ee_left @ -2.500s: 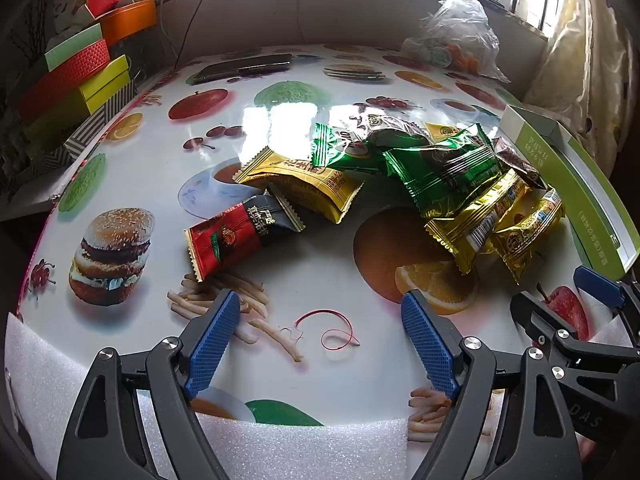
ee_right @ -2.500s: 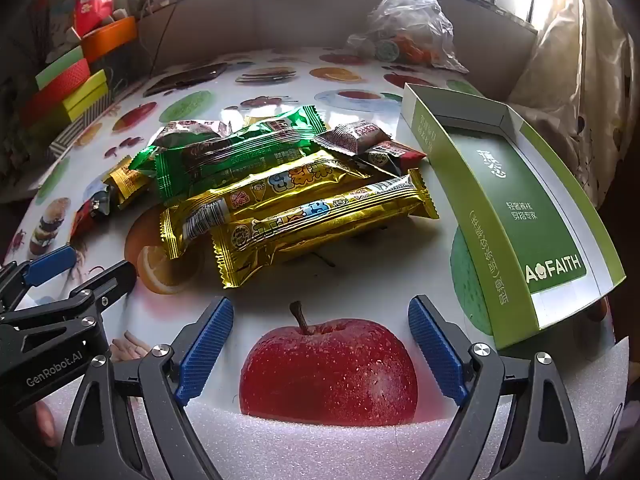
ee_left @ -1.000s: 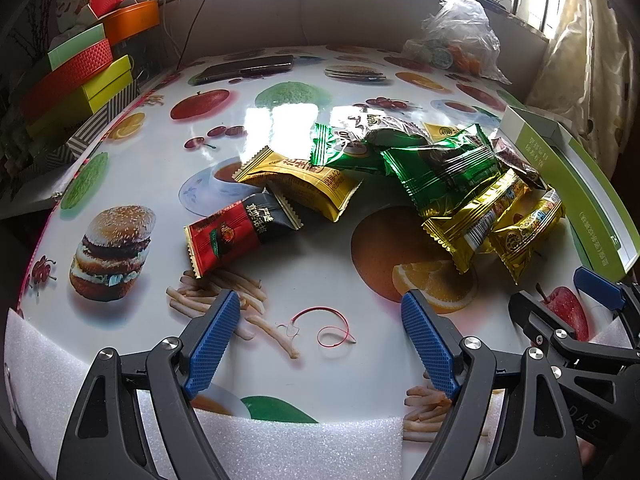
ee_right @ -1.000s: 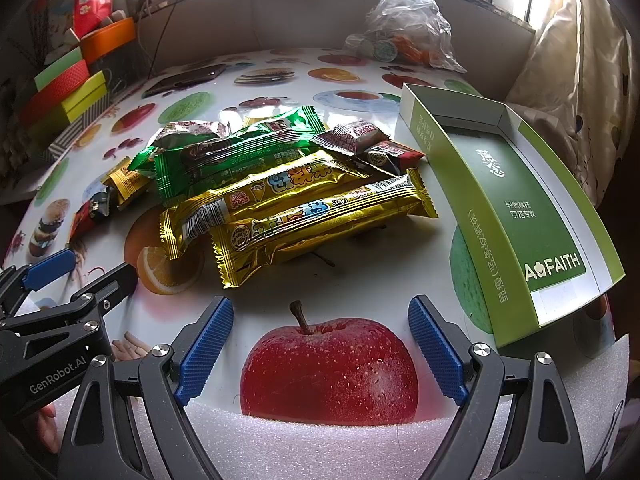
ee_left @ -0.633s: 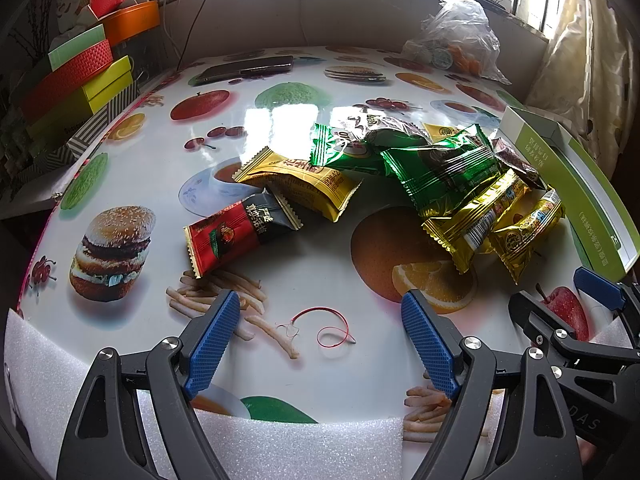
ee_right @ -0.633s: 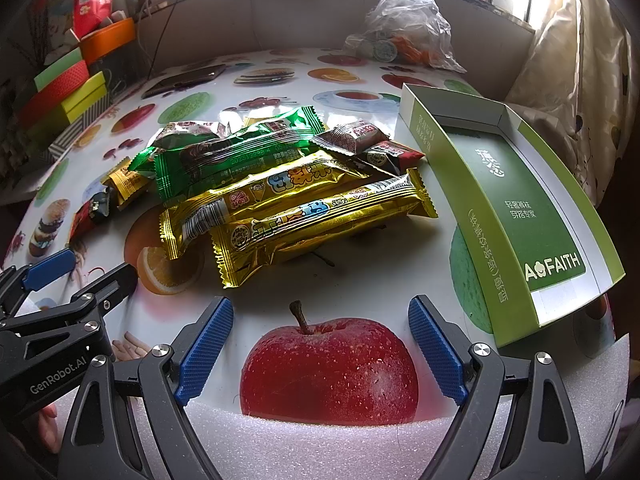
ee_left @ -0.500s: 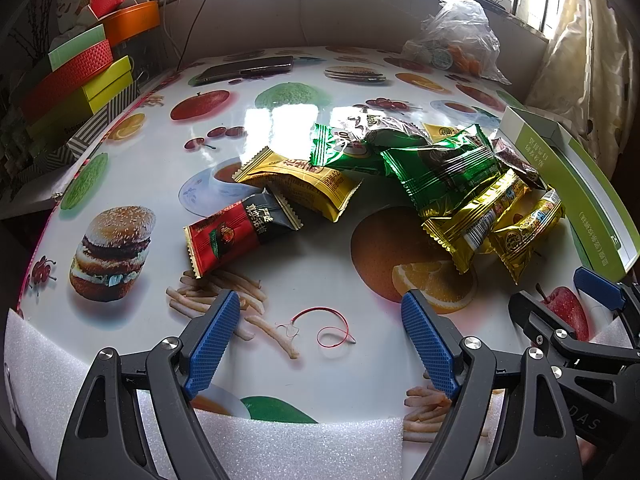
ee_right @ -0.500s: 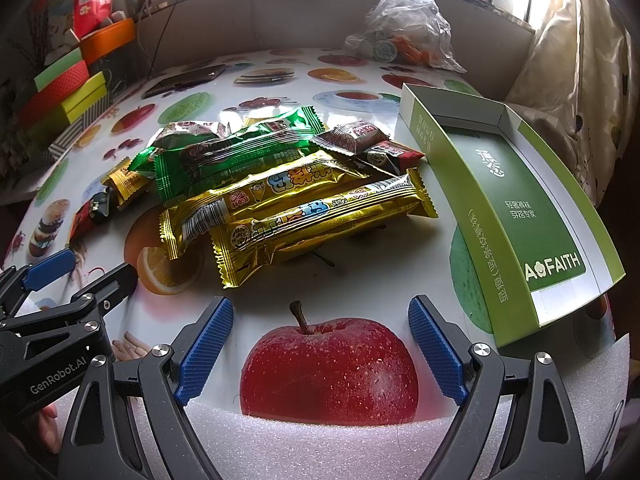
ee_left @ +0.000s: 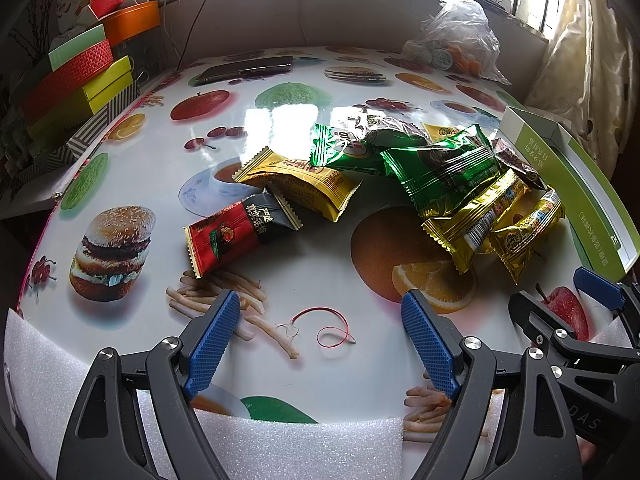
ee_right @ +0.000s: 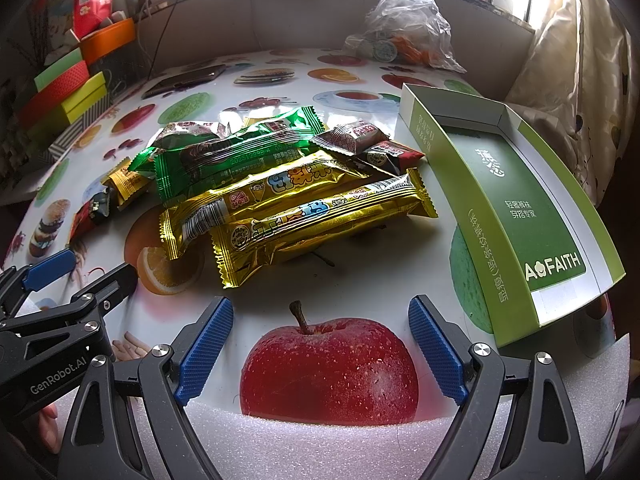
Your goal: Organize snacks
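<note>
A heap of snack packets lies mid-table: two gold bars (ee_right: 320, 220), green packets (ee_right: 232, 160), small dark red packets (ee_right: 384, 152). In the left wrist view a red-and-black packet (ee_left: 236, 232) and a yellow packet (ee_left: 304, 184) lie left of the heap, with green packets (ee_left: 444, 168) and gold bars (ee_left: 480, 220) to the right. A shallow green box (ee_right: 516, 200) stands open at the right, nothing inside. My left gripper (ee_left: 320, 344) is open near the table's front edge, over a red string loop (ee_left: 328, 328). My right gripper (ee_right: 320, 348) is open, nothing between its fingers.
The tablecloth (ee_left: 280, 120) is printed with food pictures, including a red apple (ee_right: 328, 364). Stacked coloured boxes (ee_left: 80, 76) line the left edge. A dark phone (ee_left: 248, 68) and a plastic bag (ee_right: 400, 36) sit at the back. White foam (ee_right: 320, 440) pads the front edge.
</note>
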`<act>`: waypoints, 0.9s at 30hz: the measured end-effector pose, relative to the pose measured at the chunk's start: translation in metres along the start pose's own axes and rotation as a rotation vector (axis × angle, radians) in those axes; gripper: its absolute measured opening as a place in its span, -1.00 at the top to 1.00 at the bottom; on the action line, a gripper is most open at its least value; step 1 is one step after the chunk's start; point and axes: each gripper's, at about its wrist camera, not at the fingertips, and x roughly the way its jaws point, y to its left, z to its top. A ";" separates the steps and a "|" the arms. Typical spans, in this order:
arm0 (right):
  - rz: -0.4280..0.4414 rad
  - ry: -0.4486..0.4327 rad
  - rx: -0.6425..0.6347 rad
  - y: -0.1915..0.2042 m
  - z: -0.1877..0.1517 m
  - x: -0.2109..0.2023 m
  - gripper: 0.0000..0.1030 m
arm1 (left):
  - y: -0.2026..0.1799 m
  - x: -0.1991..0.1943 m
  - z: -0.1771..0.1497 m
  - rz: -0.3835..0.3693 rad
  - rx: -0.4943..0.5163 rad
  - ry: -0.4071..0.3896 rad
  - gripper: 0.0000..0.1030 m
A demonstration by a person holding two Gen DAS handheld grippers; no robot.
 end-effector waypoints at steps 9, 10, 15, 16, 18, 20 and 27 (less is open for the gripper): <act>0.003 -0.001 0.002 0.001 -0.002 0.000 -0.74 | 0.000 0.000 0.000 -0.004 0.010 0.004 -0.62; 0.005 -0.002 0.003 0.002 -0.002 0.000 -0.74 | -0.001 0.000 0.000 -0.004 0.014 0.004 -0.62; 0.031 -0.008 0.026 -0.004 -0.003 -0.003 -0.74 | 0.003 0.000 0.002 -0.016 0.023 0.021 -0.62; 0.040 -0.011 0.035 -0.005 -0.001 -0.003 -0.74 | 0.005 0.000 0.002 -0.016 0.022 0.023 -0.62; 0.061 -0.014 0.052 -0.007 0.001 -0.005 -0.74 | 0.010 -0.001 0.004 -0.016 0.020 0.024 -0.62; 0.077 -0.029 0.066 -0.010 0.002 -0.009 -0.73 | 0.015 -0.004 0.005 -0.025 0.012 0.014 -0.62; 0.112 -0.068 0.111 -0.015 0.019 -0.018 -0.61 | 0.043 -0.012 0.020 -0.040 0.002 -0.036 -0.61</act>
